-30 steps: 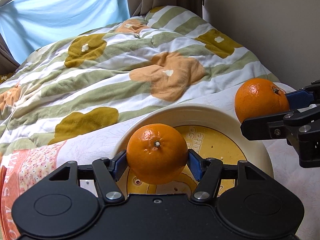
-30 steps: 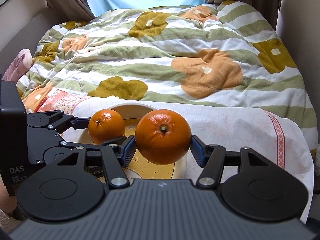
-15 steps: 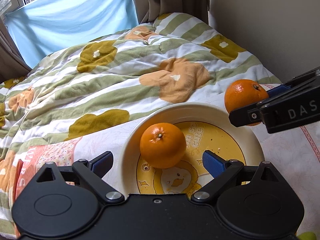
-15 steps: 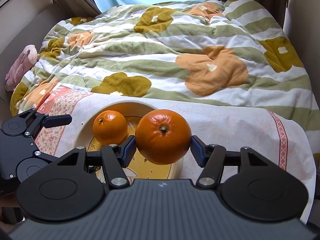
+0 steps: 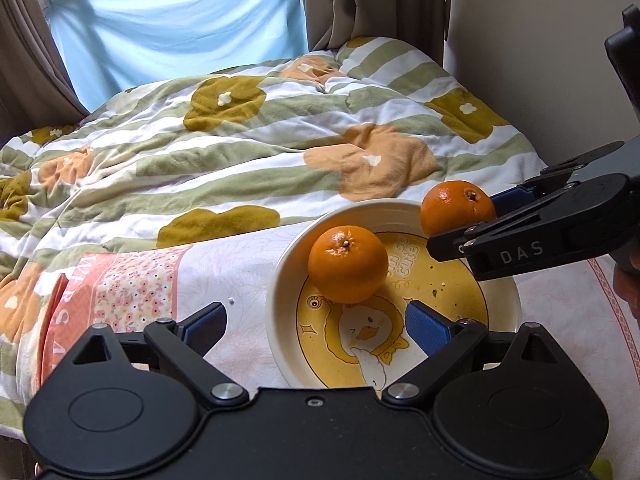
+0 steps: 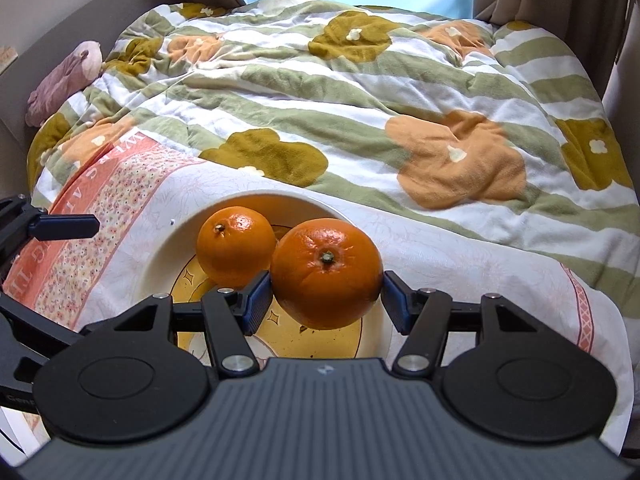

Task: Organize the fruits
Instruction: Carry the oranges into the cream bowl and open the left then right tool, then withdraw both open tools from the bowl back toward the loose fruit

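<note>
Right now my left gripper [image 5: 314, 326] stands wide apart with nothing between its blue pads [image 5: 426, 326], hovering just short of the near edge of the cream plate [image 5: 280, 284], which sits on a white cloth with a pink floral border [image 5: 132, 284] spread over the bed. One orange [image 5: 347, 265] rests loose on the plate's left half, stem up, just above the yellow cartoon duck printed in the middle, and my left pads are clear of it. My right gripper [image 6: 326, 300] is clenched on the second orange [image 6: 327, 273], its pads pressing both sides of the fruit; it hangs above the right part of the plate, close beside the first one, though I cannot tell whether the two touch. Beyond the plate lies the rumpled quilt [image 5: 240, 152] with green stripes and orange and mustard flowers, and behind it a pale blue sheet [image 5: 180, 36] covers the window between brown curtains.
</note>
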`<state>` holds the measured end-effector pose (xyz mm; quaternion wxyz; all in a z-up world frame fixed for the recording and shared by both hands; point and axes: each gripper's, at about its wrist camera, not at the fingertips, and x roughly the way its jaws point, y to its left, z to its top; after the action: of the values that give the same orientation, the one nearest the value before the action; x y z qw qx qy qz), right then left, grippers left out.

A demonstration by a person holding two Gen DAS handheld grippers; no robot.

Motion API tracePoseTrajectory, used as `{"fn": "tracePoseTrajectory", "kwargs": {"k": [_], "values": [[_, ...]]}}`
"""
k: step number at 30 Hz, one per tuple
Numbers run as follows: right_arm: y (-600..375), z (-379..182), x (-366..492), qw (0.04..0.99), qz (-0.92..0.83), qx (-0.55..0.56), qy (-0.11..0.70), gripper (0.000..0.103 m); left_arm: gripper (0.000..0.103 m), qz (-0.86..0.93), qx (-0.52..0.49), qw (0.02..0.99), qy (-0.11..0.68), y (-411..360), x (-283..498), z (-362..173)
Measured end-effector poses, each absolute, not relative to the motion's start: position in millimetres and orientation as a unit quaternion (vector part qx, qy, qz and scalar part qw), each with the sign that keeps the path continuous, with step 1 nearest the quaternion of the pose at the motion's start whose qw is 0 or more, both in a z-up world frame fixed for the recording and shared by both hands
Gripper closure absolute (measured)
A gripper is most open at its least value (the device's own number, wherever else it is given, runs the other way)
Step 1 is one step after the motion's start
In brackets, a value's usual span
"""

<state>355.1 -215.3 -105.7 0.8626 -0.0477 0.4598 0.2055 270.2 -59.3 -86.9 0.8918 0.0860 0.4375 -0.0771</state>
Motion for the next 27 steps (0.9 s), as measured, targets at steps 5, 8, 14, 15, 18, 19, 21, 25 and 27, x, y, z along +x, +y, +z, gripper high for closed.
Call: {"fn": "tracePoseTrajectory", "kwargs": {"k": [5,8,14,15,18,19,21,25,27], "values": [[-202,-120,355,0.858,0.223,-0.077,0.457,0.029,0.005,-0.072,0.075,0.890,0.443,-51,263,-89],[-196,-127,355,0.856,0.223,-0.086,0.458,0.029,0.005,-0.068,0.073,0.890,0.445,-49,260,-89],[-189,-124,349,0.879,0.204,-0.119,0.414,0.000,0.005,-0.058,0.062,0.891,0.447,-44,253,-88],[-190,-123,347,0.882,0.207,-0.121,0.406,0.000,0.005,-0.057,0.060,0.891,0.447,-43,252,-88],[-192,-120,343,0.888,0.207,-0.118,0.393,0.000,0.005,-0.055,0.057,0.892,0.445,-41,248,-86],[-193,-119,342,0.889,0.206,-0.115,0.392,0.000,0.005,-0.054,0.057,0.892,0.444,-40,248,-86],[-194,-116,341,0.890,0.202,-0.111,0.394,0.000,0.005,-0.053,0.056,0.895,0.440,-40,246,-84],[-195,-107,338,0.889,0.197,-0.109,0.398,0.000,0.005,-0.055,0.051,0.901,0.427,-37,241,-75],[-197,-100,332,0.890,0.197,-0.105,0.397,0.000,0.005,-0.054,0.052,0.906,0.417,-36,236,-69]]}}
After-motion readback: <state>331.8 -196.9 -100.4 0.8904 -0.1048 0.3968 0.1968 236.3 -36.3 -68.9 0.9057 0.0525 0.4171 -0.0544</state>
